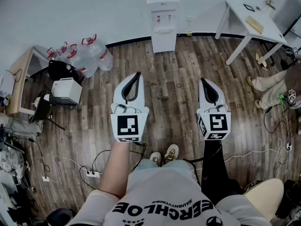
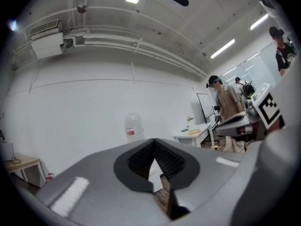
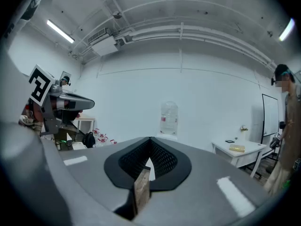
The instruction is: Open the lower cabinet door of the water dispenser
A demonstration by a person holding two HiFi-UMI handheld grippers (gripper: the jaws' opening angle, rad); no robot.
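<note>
**Item 1.** Tall white water dispenser (image 1: pixel 162 18), clear bottle (image 3: pixel 169 118) on top. It stood against the far wall, well apart from you, across the brown wood-plank floor (image 1: pixel 174 84). Its lower cabinet door (image 1: pixel 163 42), a plain white panel, looked closed. No handle could be made out at that range.

**Item 2.** Left hand-held gripper (image 1: pixel 137 74), grey shell with black ribbed pads. You held it level and aimed towards the dispenser, jaws brought together tip to tip with nothing between them.

**Item 3.** Right hand-held gripper (image 1: pixel 203 80), same make. It was level, with its jaws likewise pressed together and empty. You probably carried both closed and forward because only the approach was in hand, and neither was near the door.

**Item 4.** Cluster of clear water jugs with red caps (image 1: pixel 87 55). They lay on the floor left of the dispenser, likely spares kept close for refills.

**Item 5.** White worktop (image 1: pixel 254 20), right of the dispenser, bearing a flat tan object. It stood off your line to the door.

**Status.** The task looked unstarted. You had the distance to close, and a jaw would need to part to catch the door's edge.
</note>
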